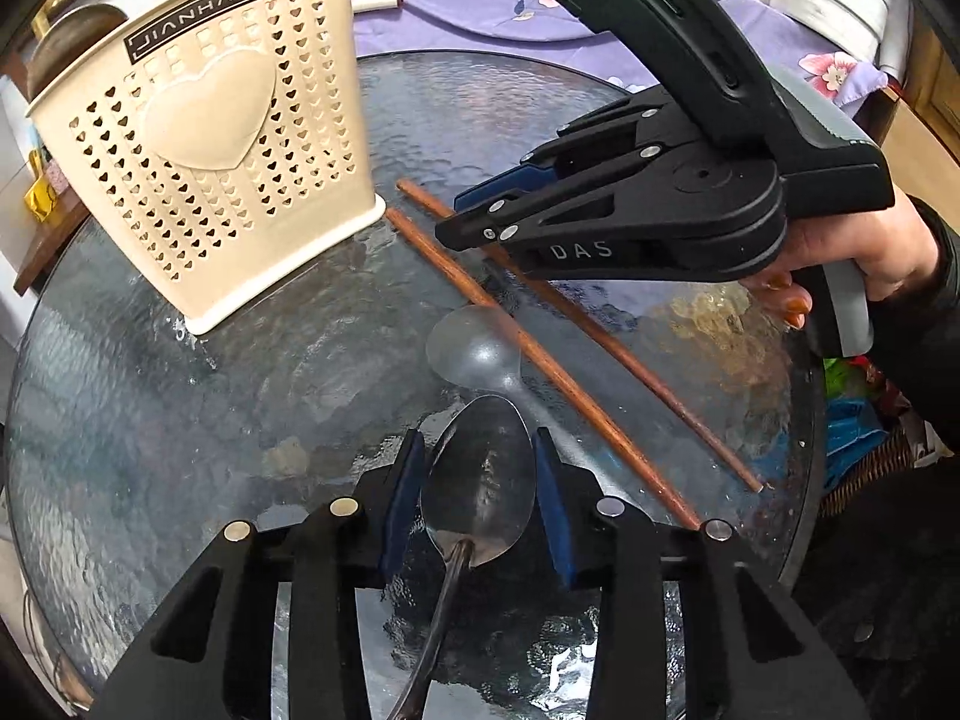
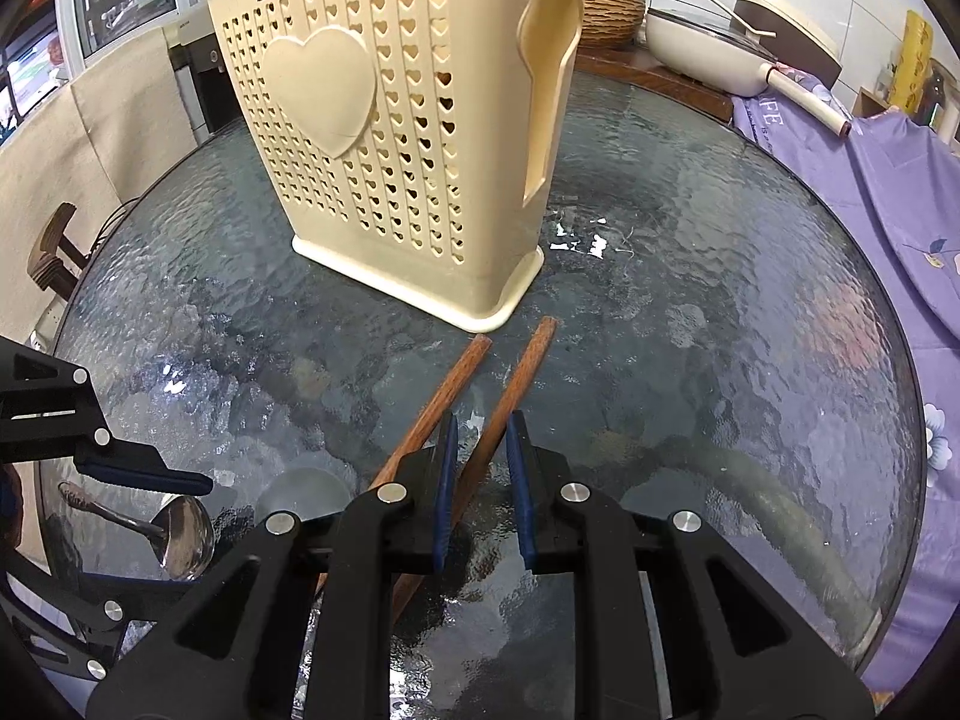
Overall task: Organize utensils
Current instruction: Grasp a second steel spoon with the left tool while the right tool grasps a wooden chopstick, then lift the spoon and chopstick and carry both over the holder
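A cream perforated utensil holder (image 1: pixel 210 138) with a heart on its side stands upright on the round glass table; it also shows in the right wrist view (image 2: pixel 396 138). Two brown wooden chopsticks (image 1: pixel 540 354) lie side by side in front of it. A metal spoon (image 1: pixel 480 480) lies bowl-forward between the open jaws of my left gripper (image 1: pixel 480 450). My right gripper (image 2: pixel 480 429) hangs low over the chopsticks (image 2: pixel 516 384), jaws open, with the right chopstick between them and the left one just outside. The spoon (image 2: pixel 180 531) and left gripper show at the right wrist view's lower left.
The glass table (image 2: pixel 720 300) has a dark rim. A purple flowered cloth (image 2: pixel 888 228) lies beyond its right side, with a white pan (image 2: pixel 708 42) behind. A person's hand (image 1: pixel 864 252) holds the right gripper's handle. Wooden furniture stands off the left edge.
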### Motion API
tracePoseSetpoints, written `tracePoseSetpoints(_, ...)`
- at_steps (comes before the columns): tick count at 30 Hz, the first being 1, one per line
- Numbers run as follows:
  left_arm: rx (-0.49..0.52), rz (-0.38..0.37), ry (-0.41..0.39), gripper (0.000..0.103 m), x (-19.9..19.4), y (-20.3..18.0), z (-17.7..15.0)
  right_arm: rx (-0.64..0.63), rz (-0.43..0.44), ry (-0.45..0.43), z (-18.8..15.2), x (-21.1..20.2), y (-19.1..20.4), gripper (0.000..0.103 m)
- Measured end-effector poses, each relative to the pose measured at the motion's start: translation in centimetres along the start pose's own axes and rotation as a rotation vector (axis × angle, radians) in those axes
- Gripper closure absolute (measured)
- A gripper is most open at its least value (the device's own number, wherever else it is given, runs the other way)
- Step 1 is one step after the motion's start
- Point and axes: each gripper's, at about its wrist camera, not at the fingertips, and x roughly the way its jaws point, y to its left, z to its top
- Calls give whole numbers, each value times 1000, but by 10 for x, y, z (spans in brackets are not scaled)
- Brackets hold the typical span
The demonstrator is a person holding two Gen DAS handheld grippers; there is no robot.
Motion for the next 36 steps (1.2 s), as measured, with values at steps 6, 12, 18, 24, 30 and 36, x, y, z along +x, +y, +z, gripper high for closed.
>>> tracePoseSetpoints(6, -22, 65, -14, 68, -2, -5, -5, 12, 10, -3, -1, -1, -1, 90)
tracePoseSetpoints(12, -107, 124, -115, 68, -32, -1, -8, 61, 38, -10, -1, -2, -12, 94)
tracePoseSetpoints(18, -204, 155, -266, 68, -66, 8, -4, 97, 58, -30, -3, -7, -17, 95)
tracePoseSetpoints(24, -239, 156, -340, 68, -84, 15, 3, 106, 68, -61, -4, -21, -18, 96)
tracePoseSetpoints(30, -255, 156, -392, 68, -92, 16, 8, 168, 113, -82, -9, -33, -26, 96)
tracePoseSetpoints(36, -263, 160, -422, 68, -101, 15, 9, 219, 161, -172, -8, -62, -39, 96)
